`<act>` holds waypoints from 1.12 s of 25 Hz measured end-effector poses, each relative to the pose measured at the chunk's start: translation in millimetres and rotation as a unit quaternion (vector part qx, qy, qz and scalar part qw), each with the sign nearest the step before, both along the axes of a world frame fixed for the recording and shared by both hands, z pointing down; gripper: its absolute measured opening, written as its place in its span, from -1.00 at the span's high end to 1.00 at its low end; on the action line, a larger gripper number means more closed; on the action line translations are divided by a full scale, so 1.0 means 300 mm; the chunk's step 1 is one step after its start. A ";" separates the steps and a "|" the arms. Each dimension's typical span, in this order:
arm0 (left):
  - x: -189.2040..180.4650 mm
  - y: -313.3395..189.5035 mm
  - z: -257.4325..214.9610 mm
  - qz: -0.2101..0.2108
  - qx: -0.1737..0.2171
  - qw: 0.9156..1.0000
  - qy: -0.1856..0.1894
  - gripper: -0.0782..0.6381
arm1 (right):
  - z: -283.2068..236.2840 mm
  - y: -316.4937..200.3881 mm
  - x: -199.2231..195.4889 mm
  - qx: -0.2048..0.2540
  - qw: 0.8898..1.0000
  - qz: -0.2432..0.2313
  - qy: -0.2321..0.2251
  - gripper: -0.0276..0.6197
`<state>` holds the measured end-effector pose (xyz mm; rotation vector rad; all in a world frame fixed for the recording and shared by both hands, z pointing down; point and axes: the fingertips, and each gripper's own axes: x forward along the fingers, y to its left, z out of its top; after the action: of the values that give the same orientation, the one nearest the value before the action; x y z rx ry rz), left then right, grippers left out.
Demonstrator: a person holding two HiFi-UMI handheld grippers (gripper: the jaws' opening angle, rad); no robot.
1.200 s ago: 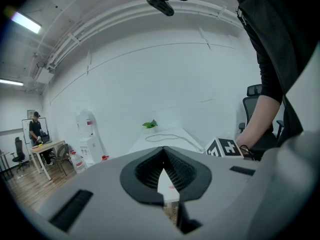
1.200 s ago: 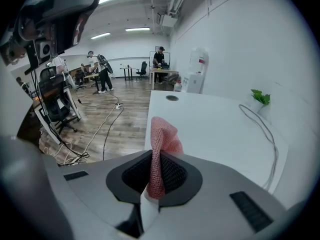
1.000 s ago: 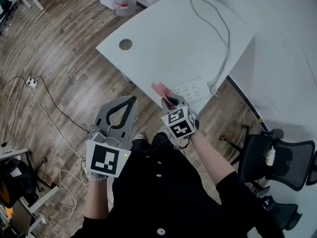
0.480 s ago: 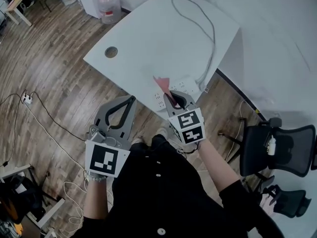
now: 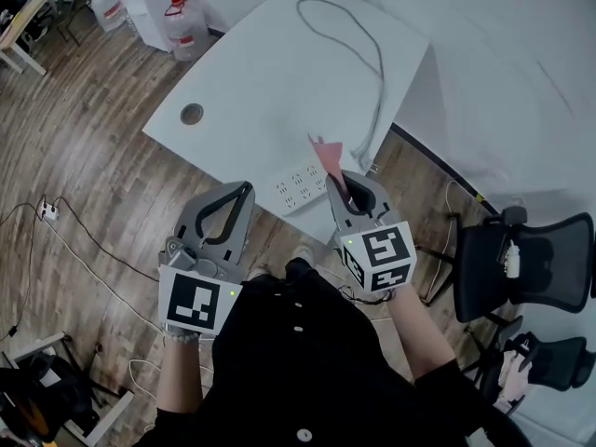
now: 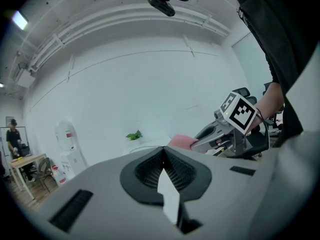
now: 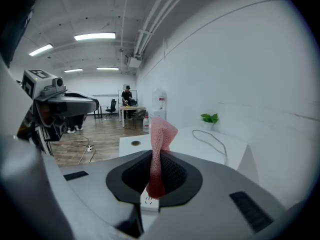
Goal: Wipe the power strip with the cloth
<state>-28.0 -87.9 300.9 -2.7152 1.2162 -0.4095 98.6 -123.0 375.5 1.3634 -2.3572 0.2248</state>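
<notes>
The power strip (image 5: 300, 186) lay by the white desk's (image 5: 251, 73) lower edge, mid-frame. Its long axis ran lower left to upper right, and its grey cable (image 5: 374, 59) left the upper-right end. The right claw (image 5: 346, 186) was clamped on the pink cloth (image 5: 327, 155) at that end. The left claw (image 5: 242, 194) was closed on nothing, over the wooden floor (image 5: 84, 156).

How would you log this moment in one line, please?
right claw shut on cloth | left claw shut, empty | power strip at white table near edge
</notes>
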 end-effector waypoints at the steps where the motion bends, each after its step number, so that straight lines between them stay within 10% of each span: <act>1: 0.007 -0.002 -0.005 0.002 0.001 1.000 0.001 0.74 | -0.021 0.004 0.019 0.006 1.000 0.008 -0.004 0.75; 28: 0.135 -0.002 0.009 0.045 -0.002 0.999 -0.006 0.74 | -0.122 0.054 0.192 0.033 0.996 0.071 -0.036 0.75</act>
<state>12.5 -88.3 303.5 -2.7546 1.0870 -0.4174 156.3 -106.9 338.9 1.5822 -2.3463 0.2425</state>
